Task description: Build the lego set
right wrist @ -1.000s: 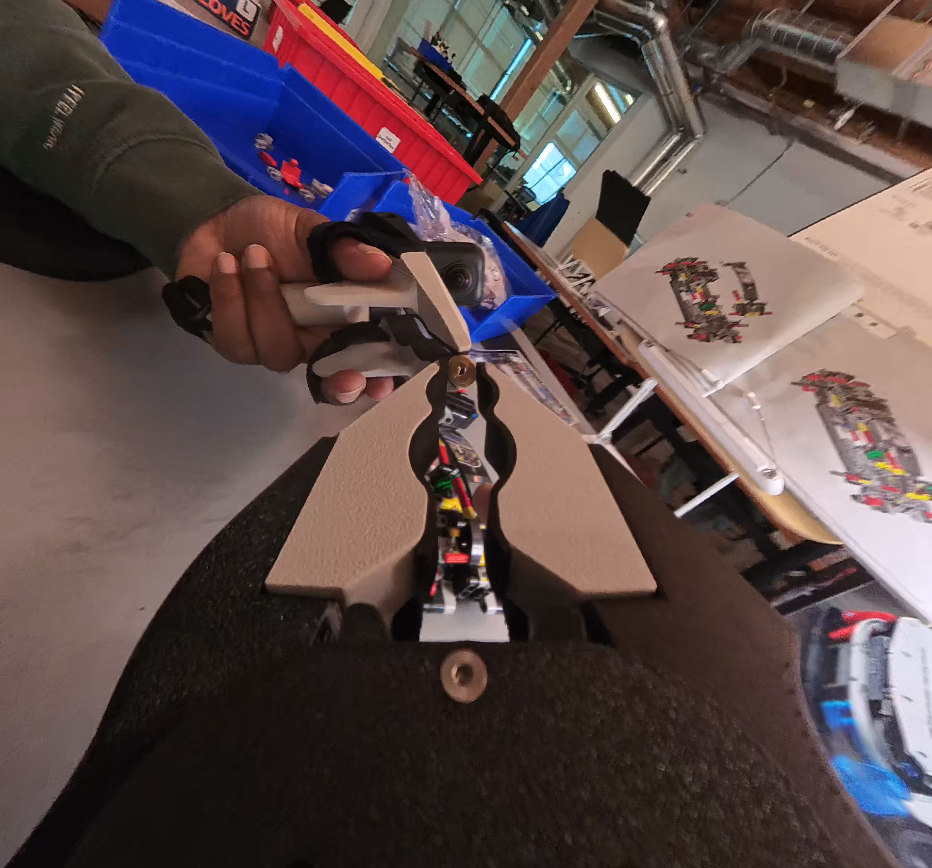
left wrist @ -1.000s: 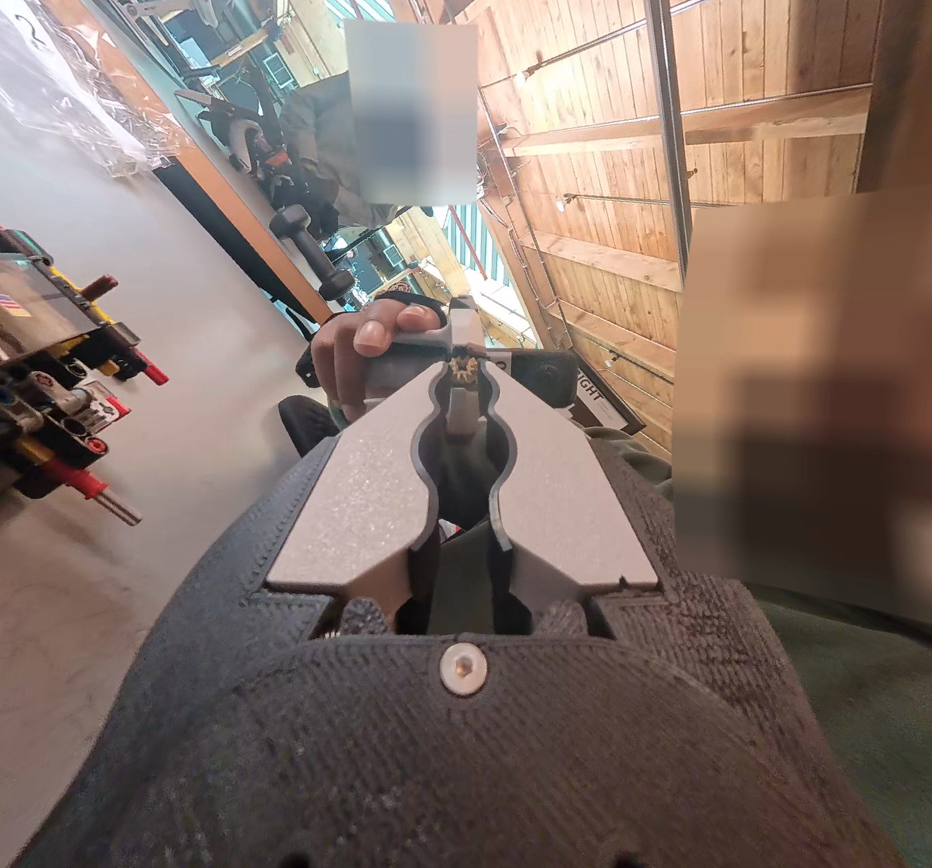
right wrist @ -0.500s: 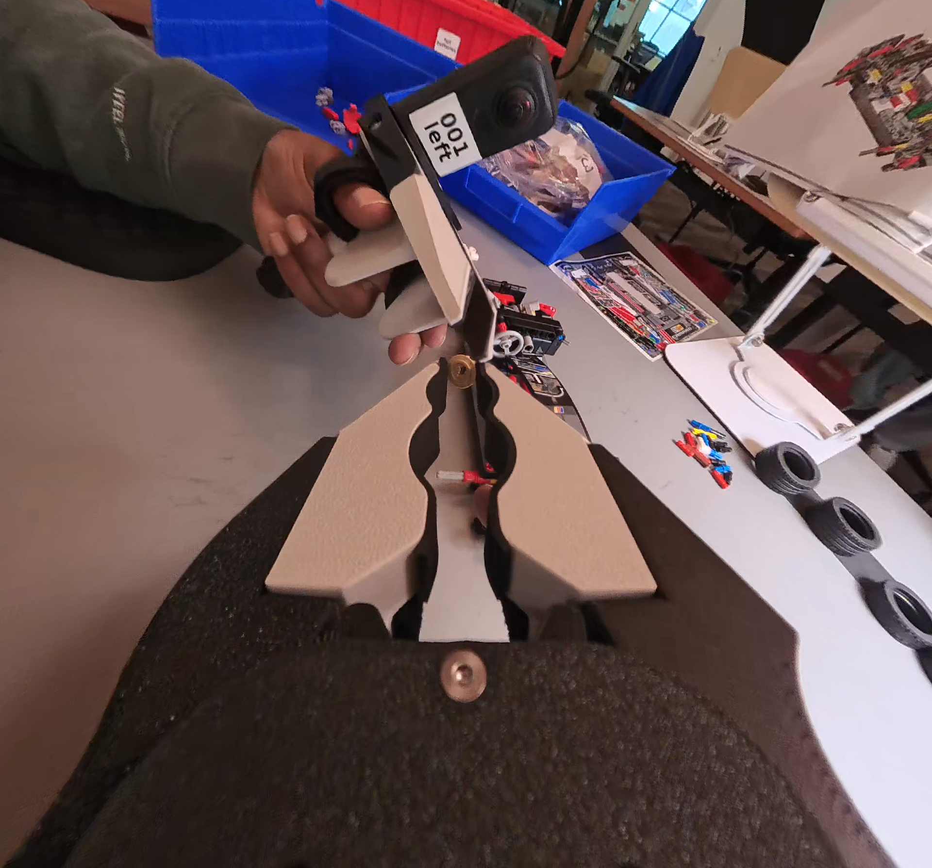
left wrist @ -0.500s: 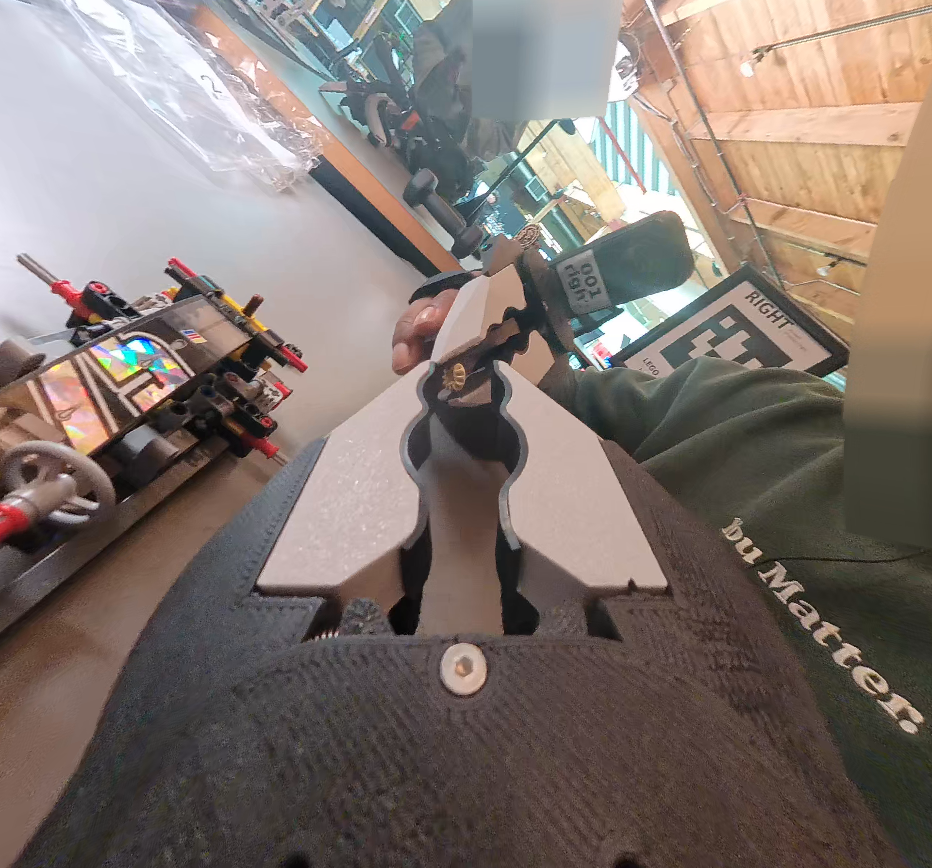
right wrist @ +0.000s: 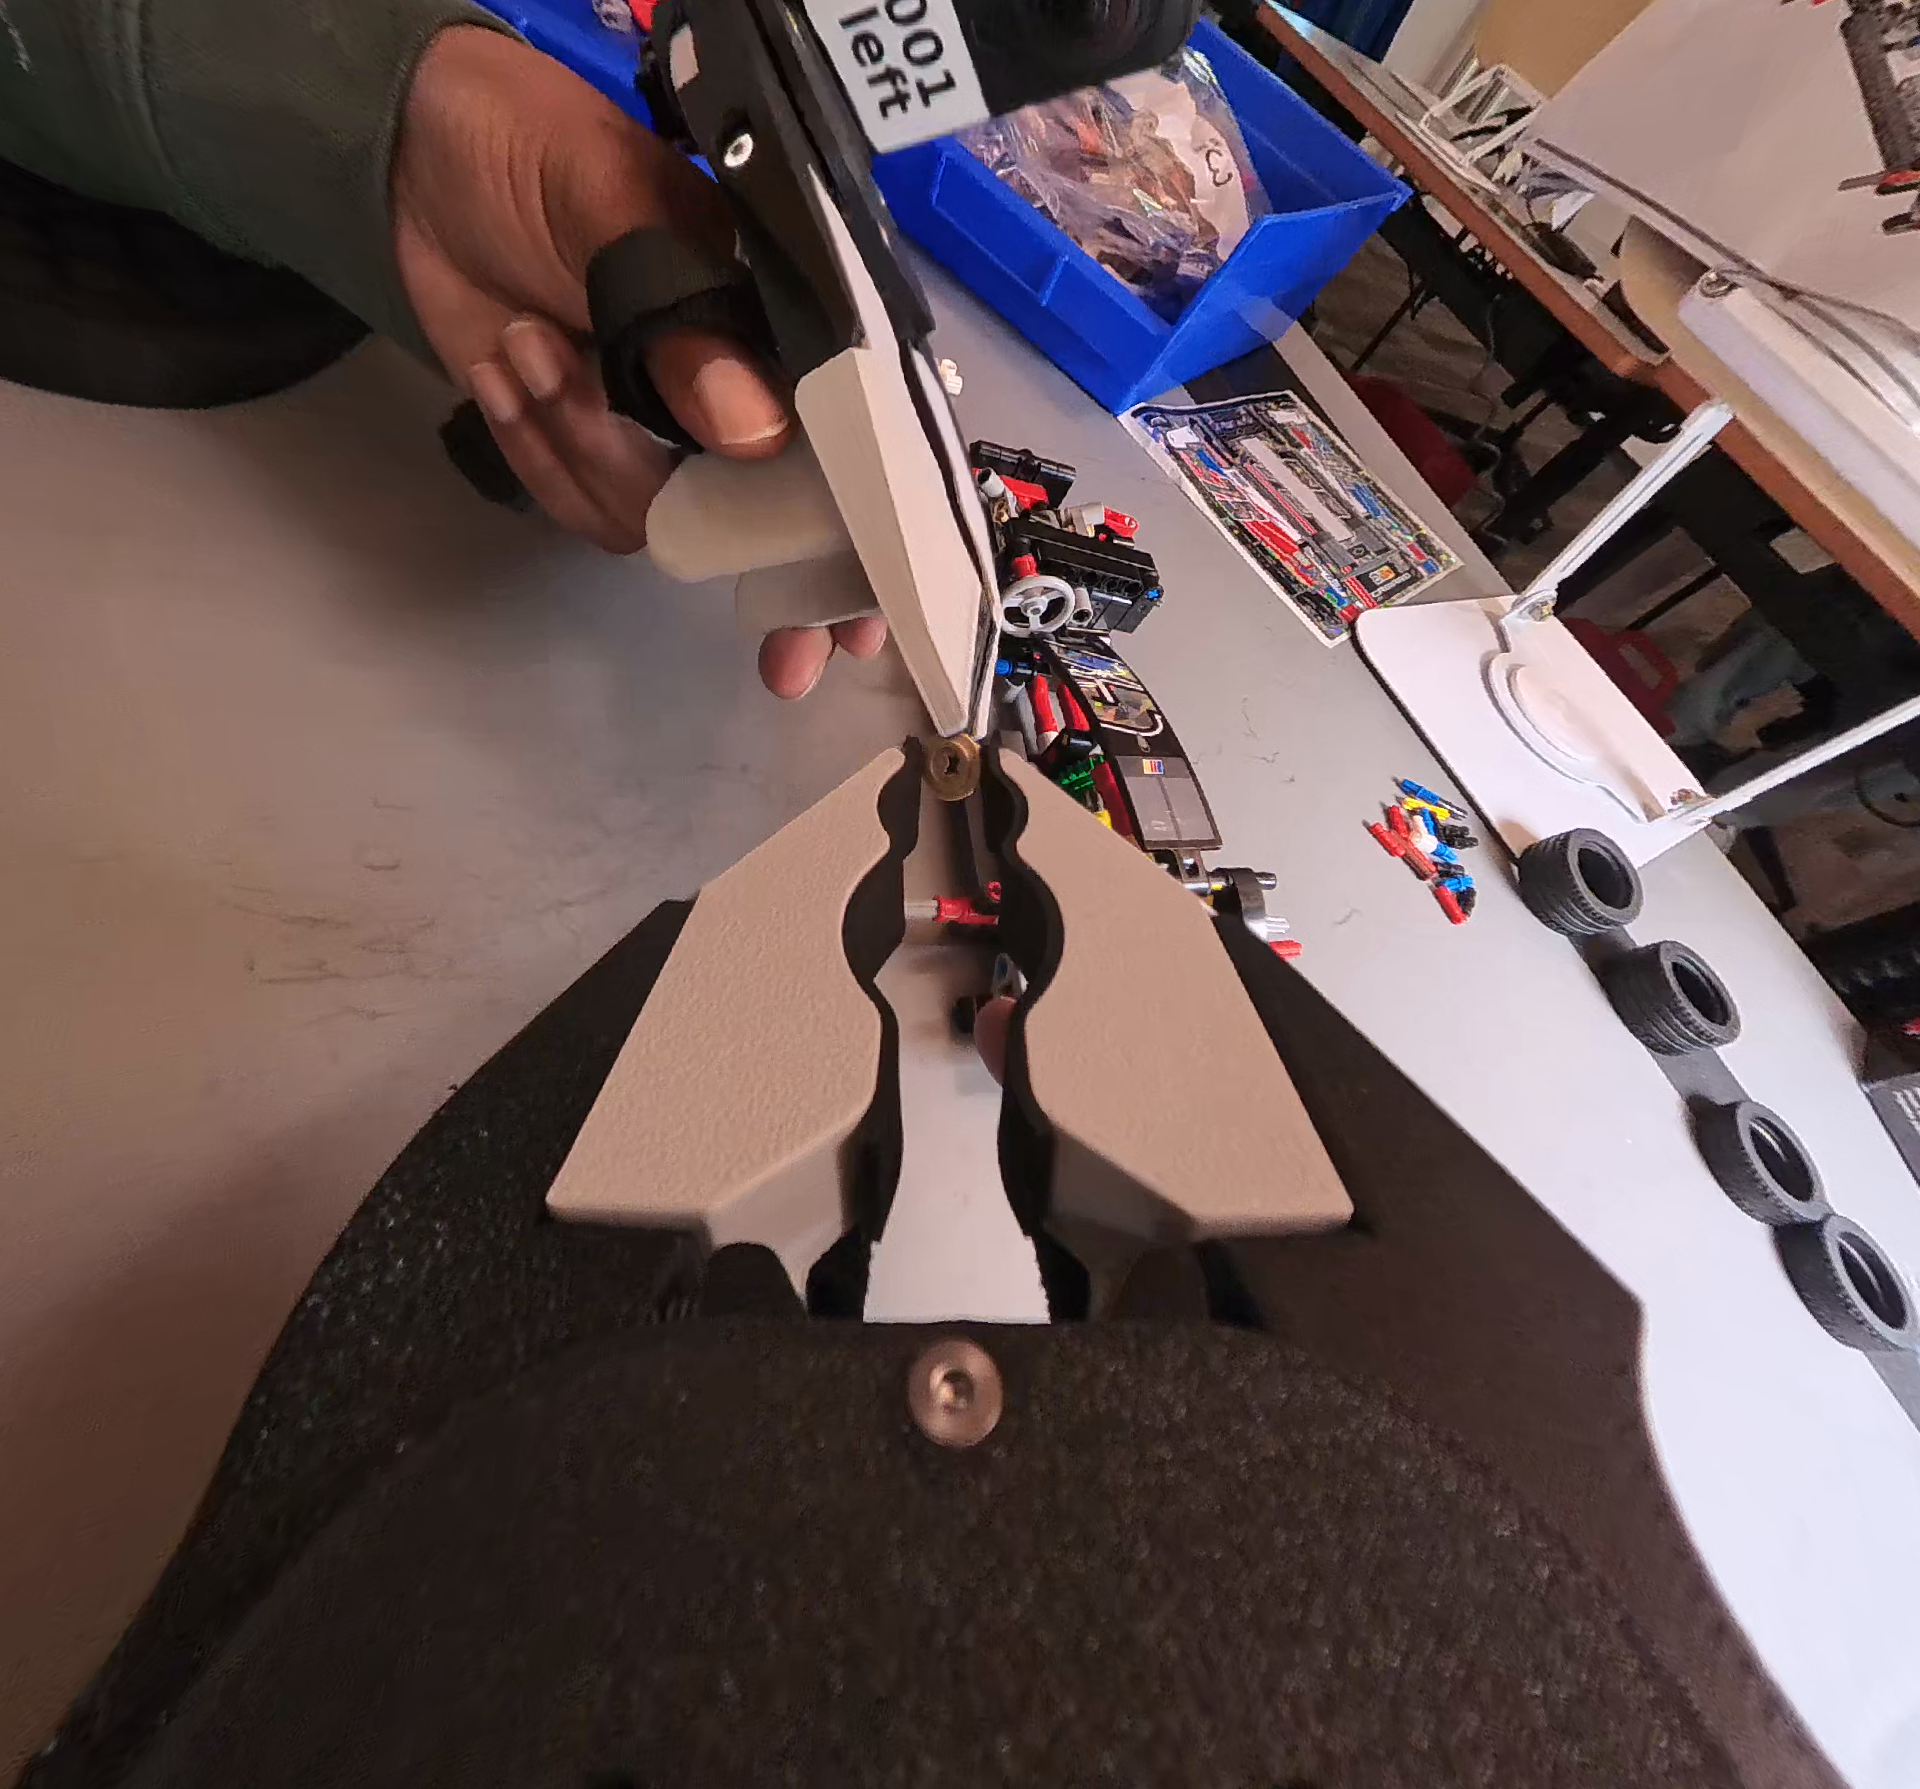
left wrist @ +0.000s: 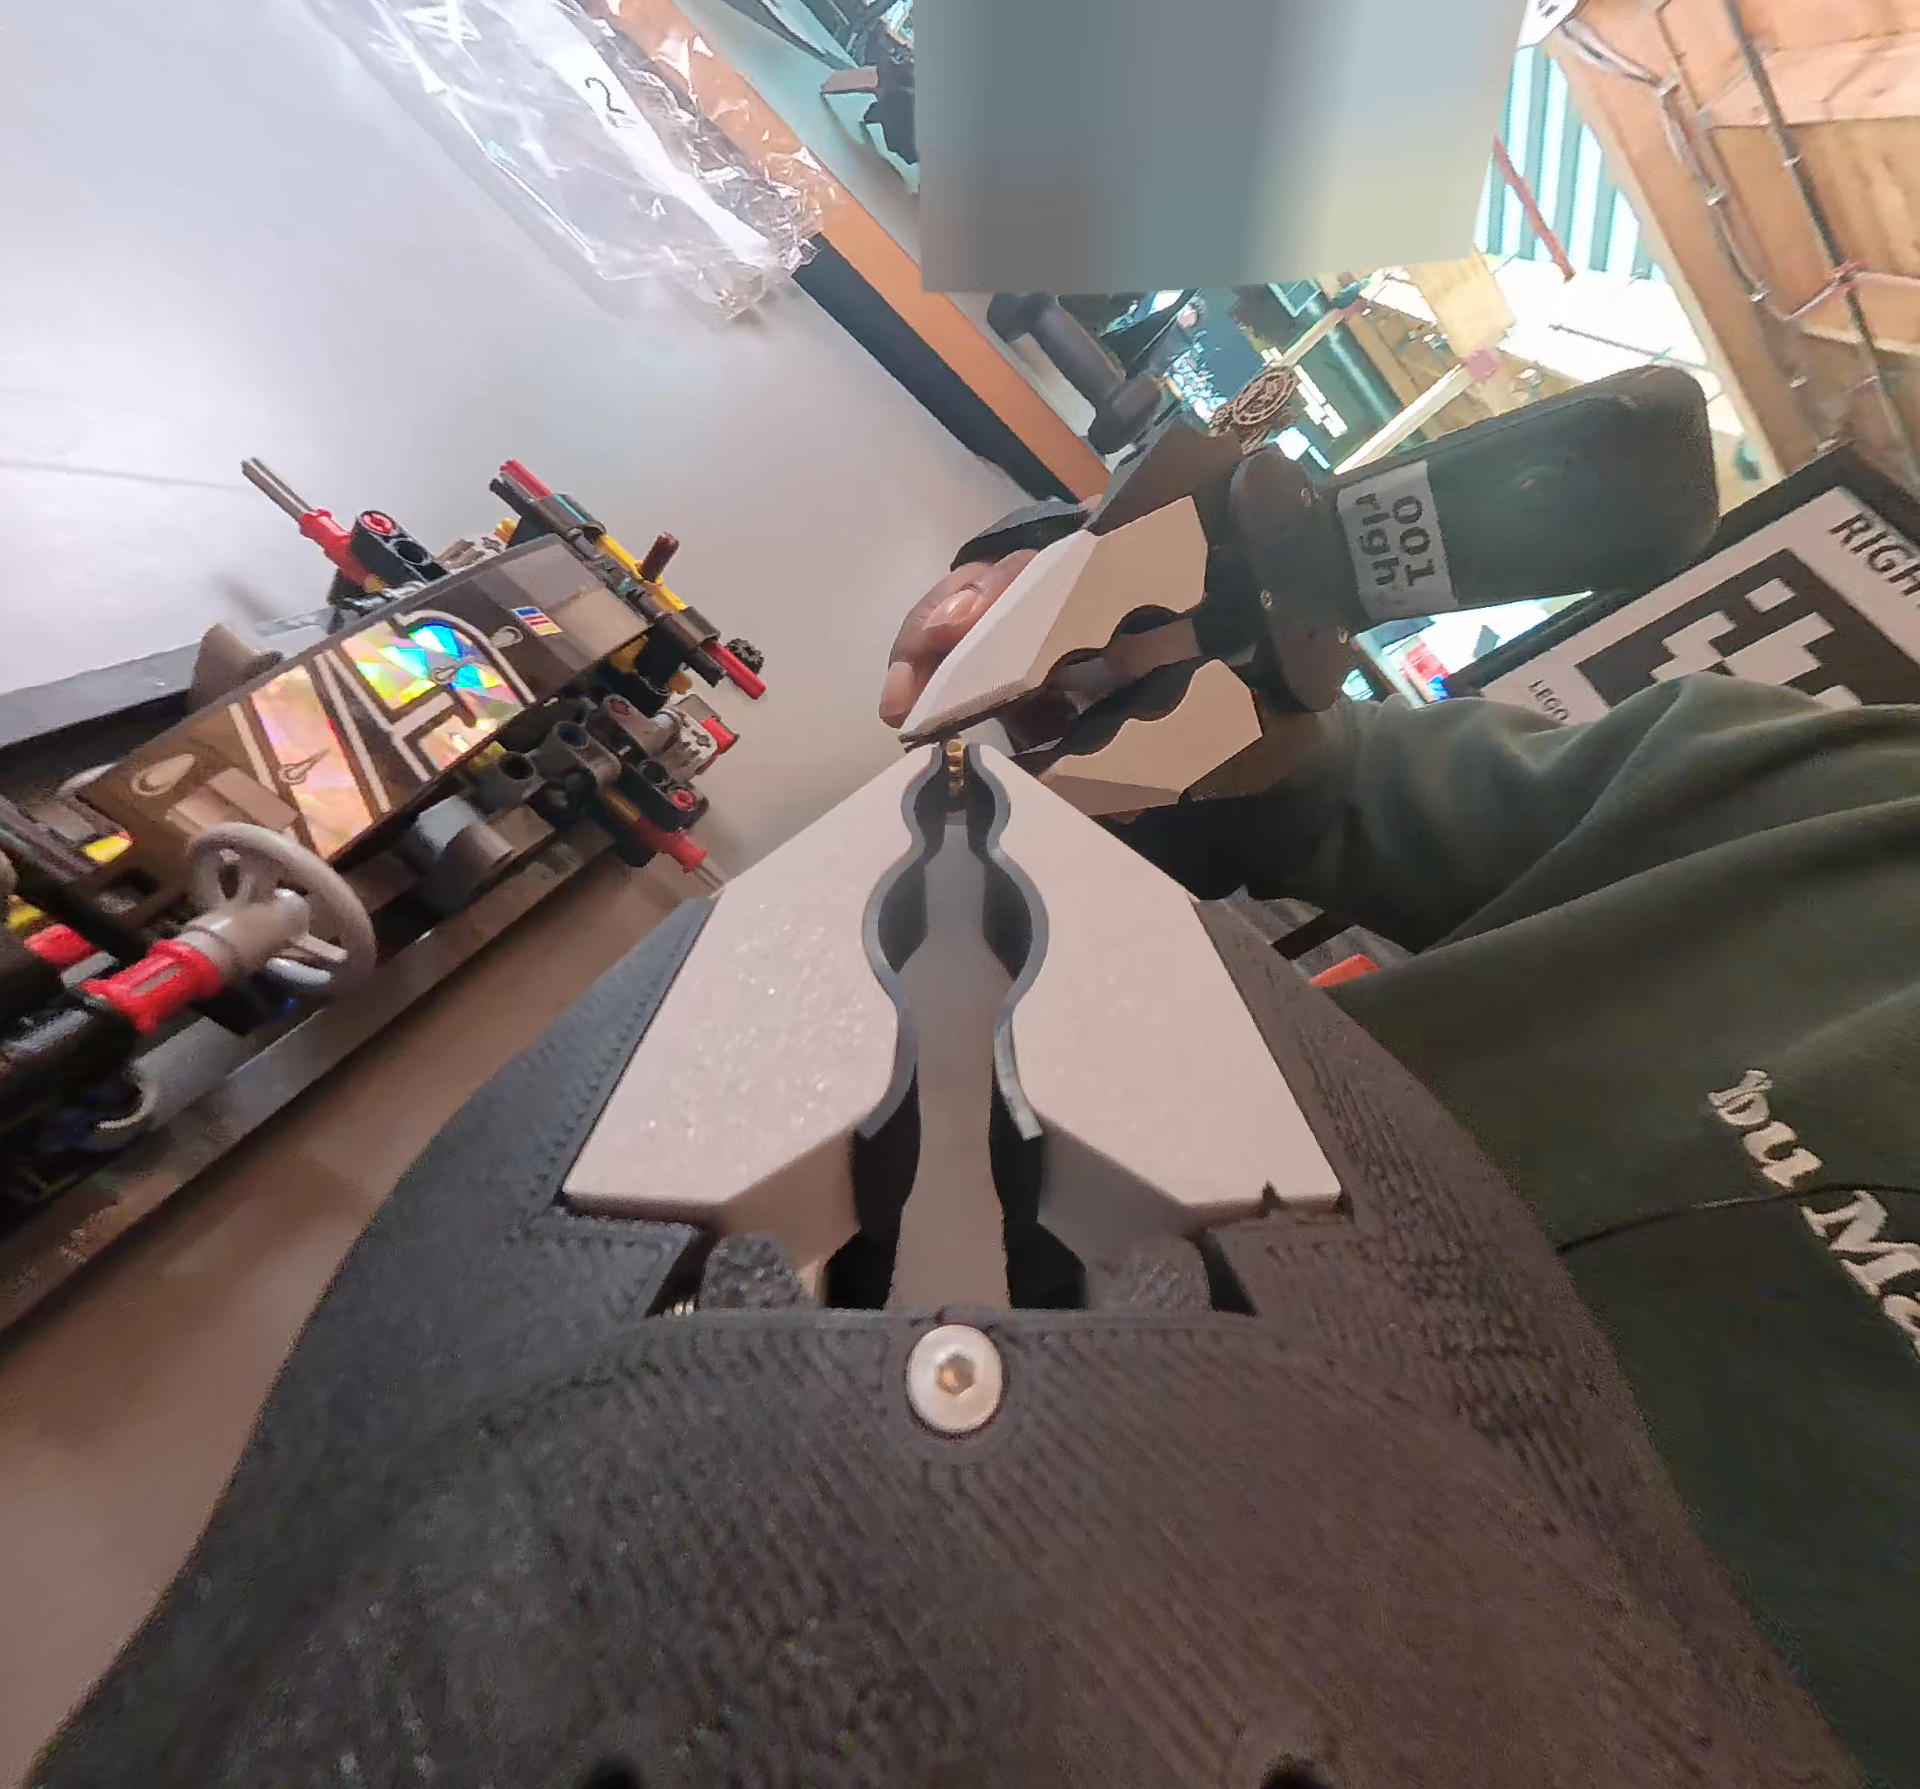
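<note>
A small tan gear (right wrist: pixel 951 765) sits between the fingertips of my right gripper (right wrist: pixel 951 760), which is shut on it across its width. My left gripper (right wrist: pixel 961 727) comes down from above with its jaws together, its tips on the gear's upper rim. In the left wrist view the gear (left wrist: pixel 954 763) shows edge-on, pinched between the tips of my left gripper (left wrist: pixel 954 769), and a finger (left wrist: pixel 1049 627) of the right gripper reaches in from the upper right. The part-built Lego car (left wrist: pixel 395 700) lies on the table to the left; it also shows in the right wrist view (right wrist: pixel 1164 783).
Blue bins (right wrist: pixel 1143 285) with bagged parts stand at the back of the grey table (right wrist: pixel 312 804). A sticker sheet (right wrist: pixel 1299 513), a pile of small coloured pins (right wrist: pixel 1429 840), several black tyres (right wrist: pixel 1579 877) and a white stand base (right wrist: pixel 1507 700) lie to the right. A clear plastic bag (left wrist: pixel 582 108) lies far left. The grippers are tip to tip, or close to it.
Both grippers have tilted down toward the table. My left jaws stood wider half a second ago and have since closed at the gear's rim. My right gripper has kept the gear throughout.
</note>
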Motion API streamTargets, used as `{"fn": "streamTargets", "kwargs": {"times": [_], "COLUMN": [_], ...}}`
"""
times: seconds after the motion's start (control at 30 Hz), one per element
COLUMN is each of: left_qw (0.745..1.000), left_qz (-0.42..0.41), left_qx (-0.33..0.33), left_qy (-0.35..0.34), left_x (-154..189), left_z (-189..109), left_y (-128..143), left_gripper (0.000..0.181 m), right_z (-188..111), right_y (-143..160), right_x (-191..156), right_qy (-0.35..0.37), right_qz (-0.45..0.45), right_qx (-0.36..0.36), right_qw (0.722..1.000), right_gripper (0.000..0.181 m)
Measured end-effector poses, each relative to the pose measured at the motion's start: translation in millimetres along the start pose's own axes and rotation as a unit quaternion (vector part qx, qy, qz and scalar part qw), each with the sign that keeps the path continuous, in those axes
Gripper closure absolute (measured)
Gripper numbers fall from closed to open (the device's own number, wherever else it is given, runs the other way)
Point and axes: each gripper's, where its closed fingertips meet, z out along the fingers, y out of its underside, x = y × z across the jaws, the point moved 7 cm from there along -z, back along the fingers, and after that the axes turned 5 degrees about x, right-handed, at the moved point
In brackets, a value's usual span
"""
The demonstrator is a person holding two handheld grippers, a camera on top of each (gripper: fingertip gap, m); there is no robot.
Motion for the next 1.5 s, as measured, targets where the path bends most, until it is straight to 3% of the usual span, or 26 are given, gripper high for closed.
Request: {"fn": "streamTargets", "kwargs": {"times": [0.17, 0.5, 0.67, 0.73, 0.83, 1.07, 1.33, 1.5], "left_qw": [1.000, 0.995, 0.996, 0.995, 0.992, 0.991, 0.983, 0.984], "left_qz": [0.012, -0.085, -0.067, -0.076, -0.089, -0.105, -0.172, -0.170], "left_qx": [0.001, 0.034, 0.017, 0.009, 0.000, 0.003, 0.013, -0.004], "left_qy": [-0.009, 0.040, 0.050, 0.066, 0.090, 0.079, 0.064, 0.058], "left_x": [0.0, -2.4, 0.4, 1.1, 4.0, 1.7, -5.8, -6.1], "left_z": [-1.9, -4.2, -4.4, -4.4, -2.4, -1.7, -1.8, -0.4], "left_y": [-2.0, -4.7, -3.9, -2.7, -0.1, 1.0, 2.4, 6.0], "left_gripper": [0.181, 0.181, 0.181, 0.170, 0.169, 0.179, 0.181, 0.181], "right_z": [-1.5, -4.9, -6.1, -6.6, -6.4, -6.5, -9.9, -8.7], "right_y": [-2.2, -6.4, -7.0, -8.4, -8.4, -8.0, -7.1, -3.7], "right_x": [2.2, 3.4, 3.0, 1.9, 0.2, 1.1, -1.5, -1.6], "right_qy": [-0.004, -0.010, -0.023, -0.030, -0.035, -0.036, -0.005, -0.013], "right_qz": [0.018, 0.032, 0.048, 0.051, 0.048, 0.052, -0.065, -0.056], "right_qx": [0.014, 0.045, 0.058, 0.066, 0.066, 0.067, 0.064, 0.061], "right_qw": [1.000, 0.998, 0.997, 0.996, 0.996, 0.996, 0.996, 0.997], "right_gripper": [0.172, 0.172, 0.173, 0.172, 0.172, 0.172, 0.159, 0.164]}}
